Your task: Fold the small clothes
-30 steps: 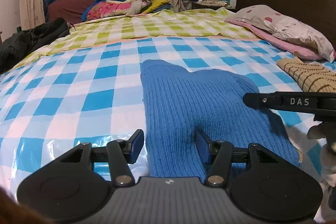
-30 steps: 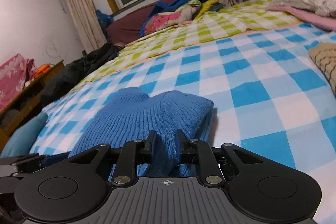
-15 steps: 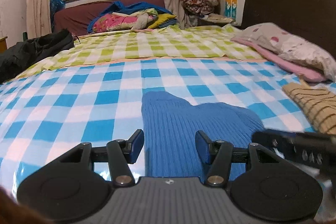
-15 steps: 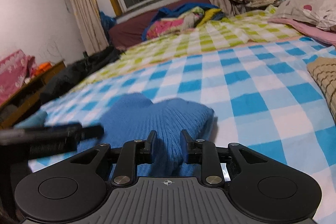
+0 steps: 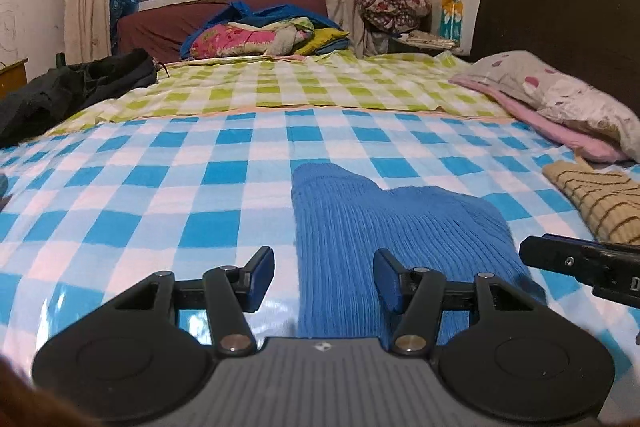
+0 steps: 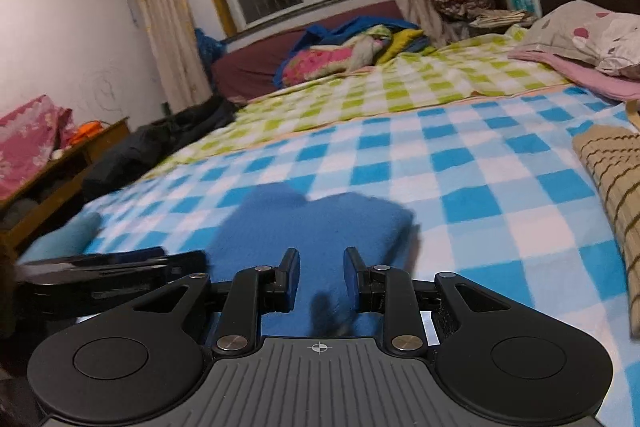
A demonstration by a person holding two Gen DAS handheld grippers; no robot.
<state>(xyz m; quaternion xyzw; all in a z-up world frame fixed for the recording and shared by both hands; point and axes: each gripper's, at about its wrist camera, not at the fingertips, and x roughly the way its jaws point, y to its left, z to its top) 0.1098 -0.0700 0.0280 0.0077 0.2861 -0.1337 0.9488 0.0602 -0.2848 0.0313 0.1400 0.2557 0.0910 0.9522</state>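
Item: blue sweater [image 5: 384, 227], folded, flat on bed [image 5: 160, 195]. My left gripper [image 5: 324, 277] and right gripper [image 6: 322, 273]: fingers released, holding nothing. I'd smooth its edges squarely next.

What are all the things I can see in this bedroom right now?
Blue knit garment: one, blue, lying on the checked cover just ahead of both tools.
Checked cover: one, blue and white, over the near part of the bed.
Green checked sheet: one, green and white, farther up the bed.
Striped knit: one, tan with dark stripes, at the bed's right edge.
Pillow: one, pale with red spots, by the dark headboard.
Dark clothing: one heap, black, at the bed's left edge.
Bedding pile: one, pink, blue and yellow, under the window.
Left gripper: black, fingers apart, empty.
Right gripper: black, fingers apart over the blue garment.
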